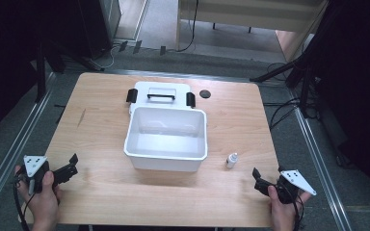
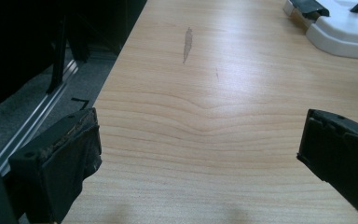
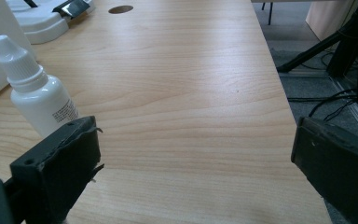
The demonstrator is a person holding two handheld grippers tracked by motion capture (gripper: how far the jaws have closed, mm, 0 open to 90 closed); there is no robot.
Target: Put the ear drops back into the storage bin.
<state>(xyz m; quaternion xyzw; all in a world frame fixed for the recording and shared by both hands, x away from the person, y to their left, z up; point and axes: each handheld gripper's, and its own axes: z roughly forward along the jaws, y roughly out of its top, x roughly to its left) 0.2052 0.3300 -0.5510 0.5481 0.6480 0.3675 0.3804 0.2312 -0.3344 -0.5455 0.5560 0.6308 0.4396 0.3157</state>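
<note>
A bin sits mid-table, its lid behind it, a dropper bottle to its right.

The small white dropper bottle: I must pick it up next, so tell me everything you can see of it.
The dropper bottle is small, white and plastic-looking, with a ribbed, cone-tipped cap screwed on and a printed label on its side. It stands upright on the wooden table, just right of the open white box and apart from it. Nothing grips it; the right gripper waits open nearby.
</note>
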